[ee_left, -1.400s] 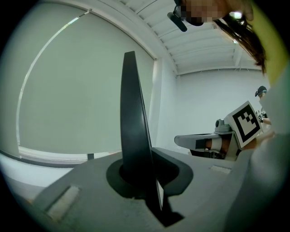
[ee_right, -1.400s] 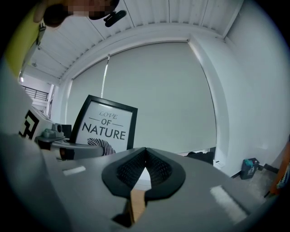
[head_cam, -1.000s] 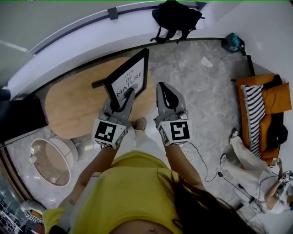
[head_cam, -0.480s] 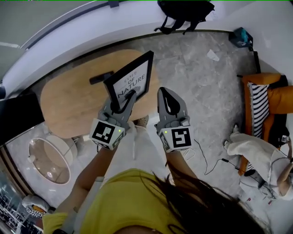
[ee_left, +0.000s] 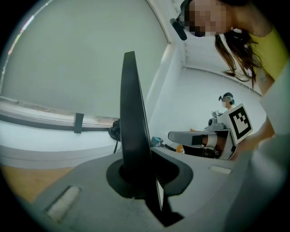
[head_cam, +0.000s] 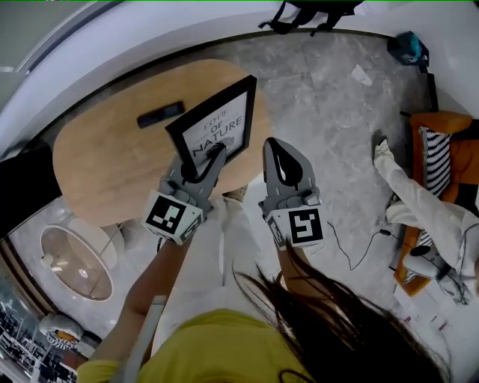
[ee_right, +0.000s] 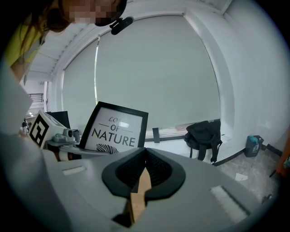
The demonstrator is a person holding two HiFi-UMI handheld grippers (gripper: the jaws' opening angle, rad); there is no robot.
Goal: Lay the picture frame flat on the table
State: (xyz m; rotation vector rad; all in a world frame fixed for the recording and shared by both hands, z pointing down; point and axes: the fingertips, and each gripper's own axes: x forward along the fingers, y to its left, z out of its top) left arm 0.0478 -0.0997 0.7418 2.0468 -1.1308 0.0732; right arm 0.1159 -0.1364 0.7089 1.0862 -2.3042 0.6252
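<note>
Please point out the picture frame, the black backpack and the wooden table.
picture frame (head_cam: 217,129), head view, on the white print inside its black border.
backpack (ee_right: 204,132), right gripper view, on its black front.
table (head_cam: 105,161), head view, on the bare wooden top left of the frame.

- Ahead of me at twelve o'clock, a black backpack (head_cam: 318,9) by the wall.
- Flat black device (head_cam: 160,114) at eleven.
- Teal object (head_cam: 410,51) at two.
- Orange sofa (head_cam: 451,120) at three, with a seated person's white-trousered legs (head_cam: 419,208) stretched before it.
</note>
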